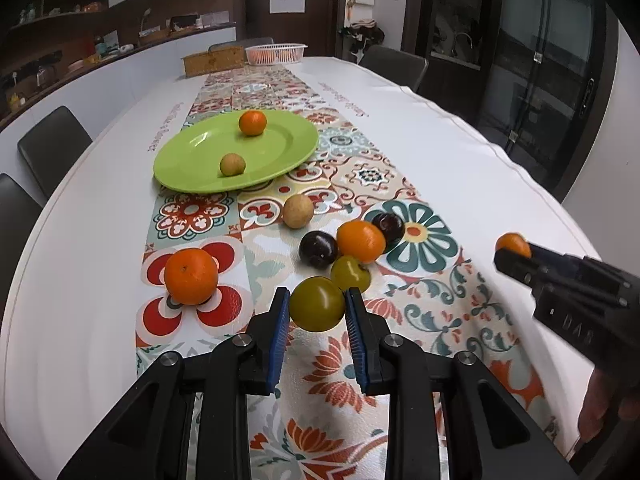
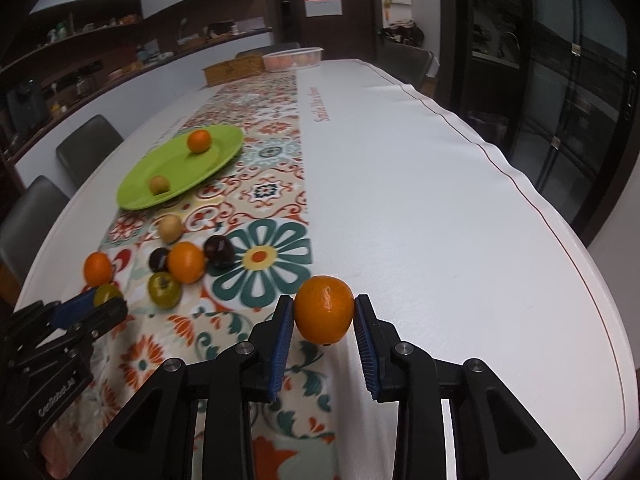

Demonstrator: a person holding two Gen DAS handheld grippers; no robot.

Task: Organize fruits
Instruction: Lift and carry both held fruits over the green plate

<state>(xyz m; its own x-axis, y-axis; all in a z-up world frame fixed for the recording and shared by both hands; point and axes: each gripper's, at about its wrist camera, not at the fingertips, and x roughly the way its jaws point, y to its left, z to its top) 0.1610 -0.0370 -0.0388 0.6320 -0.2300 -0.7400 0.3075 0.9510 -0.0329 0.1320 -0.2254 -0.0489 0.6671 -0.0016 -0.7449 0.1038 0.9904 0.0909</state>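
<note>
Blue pads of the left gripper press on both sides of a yellow-green plum, which hangs clear of the patterned runner with its shadow below it. Off to the right in the left wrist view, the right gripper is likewise clamped on a small orange, lifted above the edge where the runner meets the white tablecloth.

Just beyond the held plum, a cluster of fruit sits on the runner: a second green plum, a mandarin touching it, and two dark plums on either side of that mandarin. A pale tan fruit lies a little farther on, near the plate. Another orange stands alone to the left, on a red flower print.

Farther back, a green plate rests partly on the runner and partly on the cloth. It carries a small orange near its far side and a small tan fruit nearer the front rim.

At the far end of the table stand a white basket and a brown box.
</note>
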